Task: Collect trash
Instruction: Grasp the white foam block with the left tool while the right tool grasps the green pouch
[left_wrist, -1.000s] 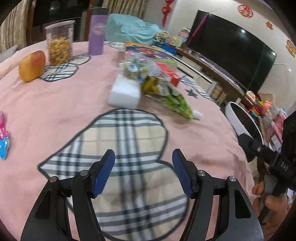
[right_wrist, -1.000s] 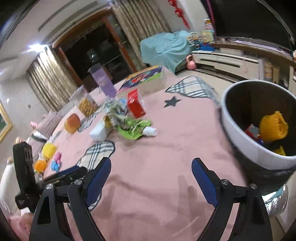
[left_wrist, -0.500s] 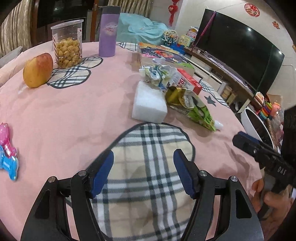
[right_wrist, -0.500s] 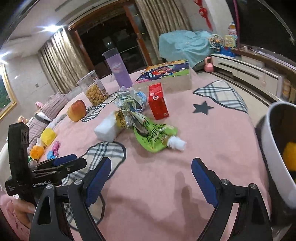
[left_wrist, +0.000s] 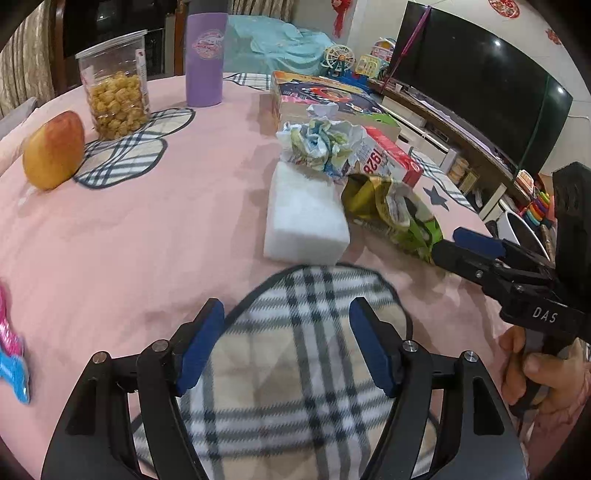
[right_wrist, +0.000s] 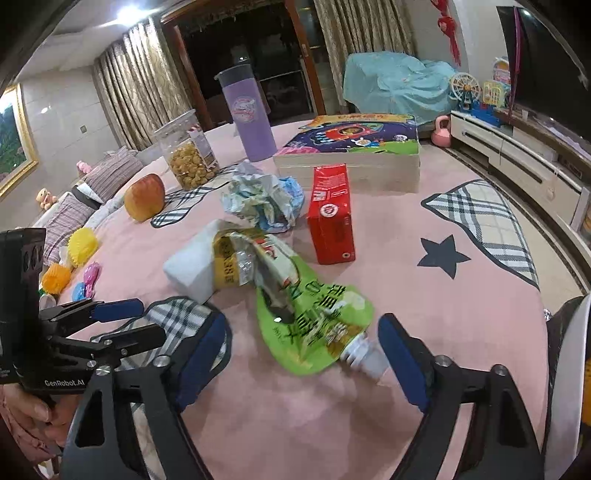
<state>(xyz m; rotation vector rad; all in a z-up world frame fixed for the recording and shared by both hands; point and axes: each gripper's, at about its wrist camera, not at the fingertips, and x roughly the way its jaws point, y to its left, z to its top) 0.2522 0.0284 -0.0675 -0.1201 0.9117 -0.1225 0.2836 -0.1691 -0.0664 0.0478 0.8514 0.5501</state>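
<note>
A pile of trash lies on the pink tablecloth: a green spouted pouch (right_wrist: 314, 317) (left_wrist: 417, 225), a crumpled yellow wrapper (right_wrist: 240, 258) (left_wrist: 373, 195), a white foam block (left_wrist: 304, 218) (right_wrist: 192, 264), a crumpled paper ball (right_wrist: 264, 201) (left_wrist: 321, 144) and a red carton (right_wrist: 332, 214) (left_wrist: 388, 158). My right gripper (right_wrist: 301, 356) is open, low over the cloth, its jaws on either side of the pouch's spout end. My left gripper (left_wrist: 286, 343) is open and empty over a plaid patch, short of the foam block. The white bin (right_wrist: 569, 369) stands at the table's right edge.
An apple (left_wrist: 53, 151), a jar of snacks (left_wrist: 116, 85), a purple tumbler (left_wrist: 205, 55) and a puzzle box (right_wrist: 354, 147) stand at the back. Small plastic toys (left_wrist: 11, 365) lie at the left edge. A TV and cabinet are off to the right.
Both grippers have moved forward toward the trash pile. The right gripper has swung left, away from the bin, and now has the green pouch between its jaws. Both stayed open.
</note>
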